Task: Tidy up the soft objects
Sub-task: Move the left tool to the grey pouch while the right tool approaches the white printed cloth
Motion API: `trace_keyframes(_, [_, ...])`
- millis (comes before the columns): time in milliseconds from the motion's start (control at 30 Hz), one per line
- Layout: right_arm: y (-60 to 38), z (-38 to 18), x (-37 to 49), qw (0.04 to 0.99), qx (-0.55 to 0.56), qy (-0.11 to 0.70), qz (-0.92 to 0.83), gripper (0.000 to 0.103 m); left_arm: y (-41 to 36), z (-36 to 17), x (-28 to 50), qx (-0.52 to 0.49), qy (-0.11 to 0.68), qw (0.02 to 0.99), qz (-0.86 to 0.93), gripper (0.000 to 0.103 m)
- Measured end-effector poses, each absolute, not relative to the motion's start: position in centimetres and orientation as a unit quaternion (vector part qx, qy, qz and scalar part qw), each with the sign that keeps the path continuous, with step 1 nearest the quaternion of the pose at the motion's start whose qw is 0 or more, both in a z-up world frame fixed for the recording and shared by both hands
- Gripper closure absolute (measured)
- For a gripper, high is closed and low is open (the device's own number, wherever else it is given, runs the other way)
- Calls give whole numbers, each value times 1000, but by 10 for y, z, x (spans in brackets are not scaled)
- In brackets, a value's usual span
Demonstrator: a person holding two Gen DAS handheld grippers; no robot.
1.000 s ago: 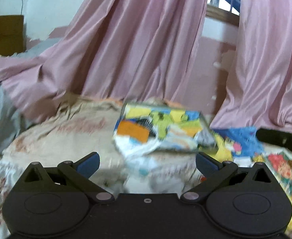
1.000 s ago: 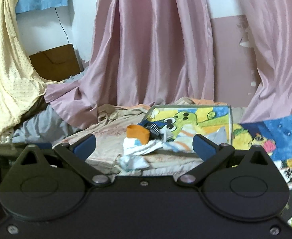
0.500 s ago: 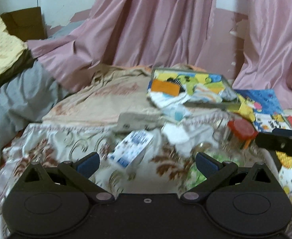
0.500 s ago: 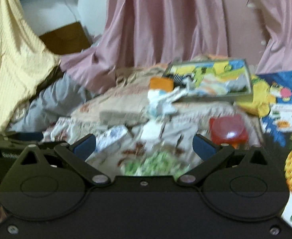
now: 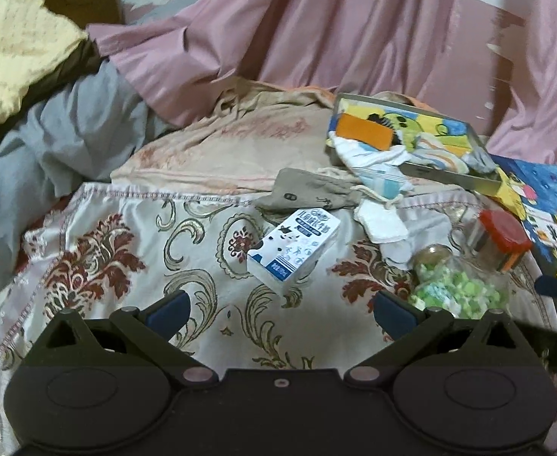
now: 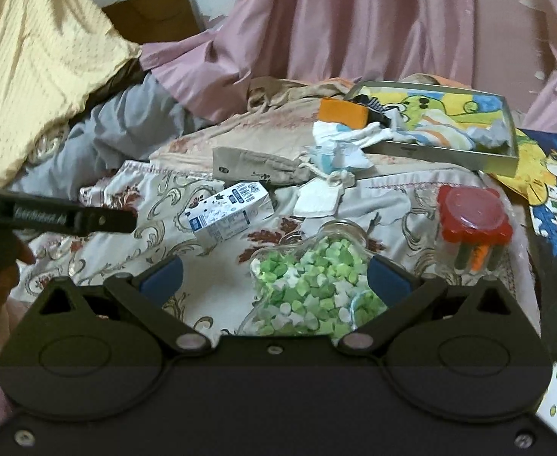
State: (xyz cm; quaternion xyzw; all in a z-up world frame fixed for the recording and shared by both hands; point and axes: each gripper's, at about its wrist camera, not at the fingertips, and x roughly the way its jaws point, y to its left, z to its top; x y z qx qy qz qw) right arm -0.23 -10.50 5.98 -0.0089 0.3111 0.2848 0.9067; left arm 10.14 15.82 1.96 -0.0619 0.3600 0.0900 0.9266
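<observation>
Two hand-held grippers hover over a bed spread with a cream satin cover patterned in red and gold scrolls (image 5: 134, 250); both the left hand-held gripper (image 5: 278, 309) and the right hand-held gripper (image 6: 274, 279) have their blue-padded jaws spread wide and hold nothing. Ahead of the left one, apart from its fingertips, lies a white and blue milk carton (image 5: 295, 249) on its side, its long axis running from near-left to far-right. Beyond it, touching its far end, a beige drawstring cloth pouch (image 5: 305, 192) lies flat, long axis across the bed with the cord end to the right, beside a small folded white cloth (image 5: 381, 220). Further back, a shallow metal tray with a cartoon lining (image 5: 449, 176) carries crumpled white and striped cloths (image 5: 369, 159), one spilling over its near-left corner. Between the right gripper's jaws sits a clear glass jar of green and white paper stars (image 6: 309, 285).
</observation>
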Motion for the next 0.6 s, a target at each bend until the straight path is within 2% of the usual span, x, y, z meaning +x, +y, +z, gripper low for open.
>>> trace_keyframes(600, [-64,46,101,925,13,287,248,0,198,-6,197,-175,329,917,139,1])
